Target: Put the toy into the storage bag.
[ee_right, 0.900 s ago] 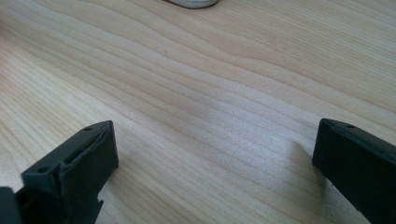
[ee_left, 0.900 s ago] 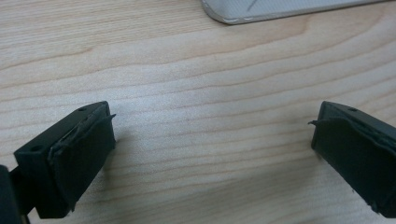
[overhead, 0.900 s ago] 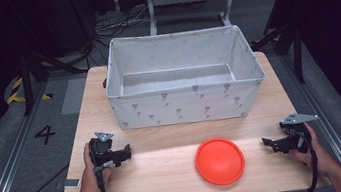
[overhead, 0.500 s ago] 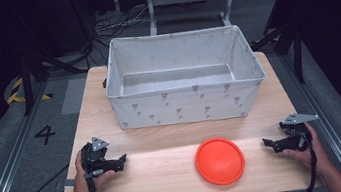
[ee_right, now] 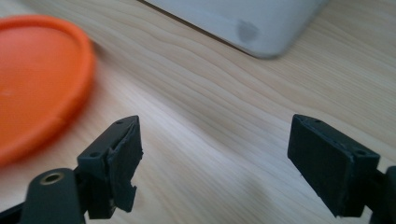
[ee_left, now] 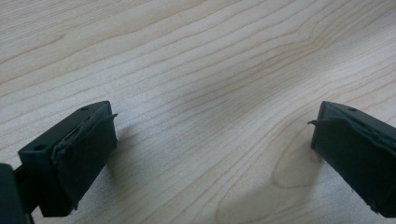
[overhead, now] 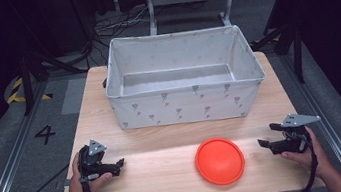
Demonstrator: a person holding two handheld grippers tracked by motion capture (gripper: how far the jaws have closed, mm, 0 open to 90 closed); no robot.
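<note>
An orange flat disc (overhead: 219,161) lies on the wooden table (overhead: 160,178), near the front edge and right of centre. My left gripper (overhead: 117,165) rests low at the table's front left, held in a hand, jaws wide apart over bare wood (ee_left: 210,116). At the front right my right gripper (overhead: 264,143) is open too and points toward the disc (ee_right: 32,88), a short gap away. Nothing lies between either pair of jaws.
A large white fabric bin (overhead: 184,81) with a small grey print stands across the back half of the table; its corner (ee_right: 243,23) shows ahead of the right gripper. Dark floor, cables and metal stands surround the table.
My left gripper has drawn back toward the front left edge and dropped lower. The right gripper has barely shifted.
</note>
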